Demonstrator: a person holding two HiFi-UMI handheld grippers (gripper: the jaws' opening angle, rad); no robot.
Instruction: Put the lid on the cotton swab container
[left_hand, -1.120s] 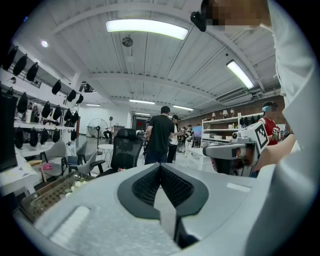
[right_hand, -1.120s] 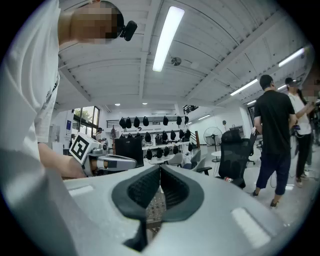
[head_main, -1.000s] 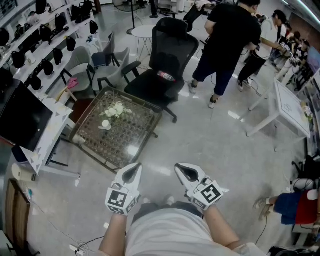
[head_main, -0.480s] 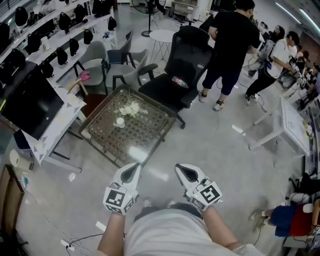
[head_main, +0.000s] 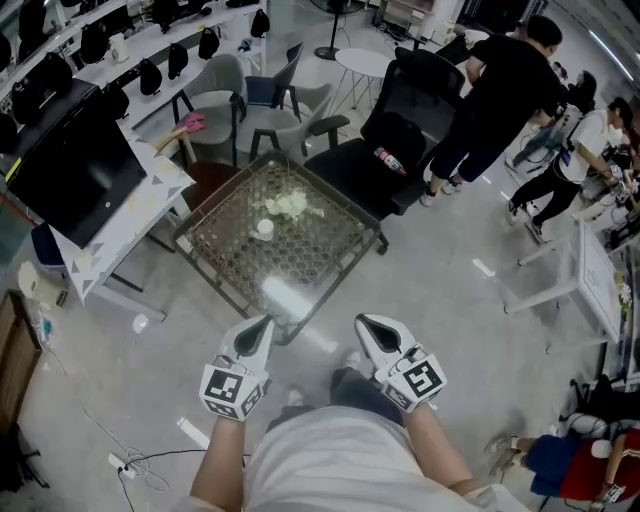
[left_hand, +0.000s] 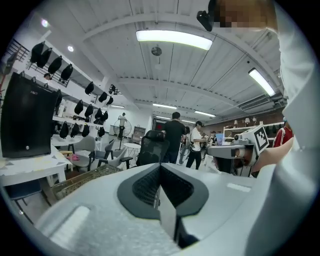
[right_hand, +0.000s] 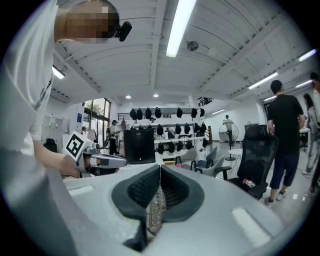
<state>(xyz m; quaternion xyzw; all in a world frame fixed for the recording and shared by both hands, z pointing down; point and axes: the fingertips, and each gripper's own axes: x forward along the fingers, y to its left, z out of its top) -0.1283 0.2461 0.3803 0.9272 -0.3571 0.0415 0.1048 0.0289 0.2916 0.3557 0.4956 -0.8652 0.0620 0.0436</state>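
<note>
**Head view:** The left hand-held gripper (head_main: 256, 338) and the right hand-held gripper (head_main: 372, 334) are held close to the person's body, well apart from the tabletop (head_main: 240, 268). A white heap (head_main: 288, 205) and a small white round item (head_main: 264, 229) lie on it. The round item is presumably the cotton swab container or its lid, but it is too small to tell which.

**Left gripper view:** Jaws clenched together, nothing between them.

**Right gripper view:** Jaws pressed together, empty.

**Assessment:** Approach step; nothing grasped, lid not yet fitted. The next move calls for closing on the tabletop, identifying the lid and parting one gripper's jaws to take it.
</note>
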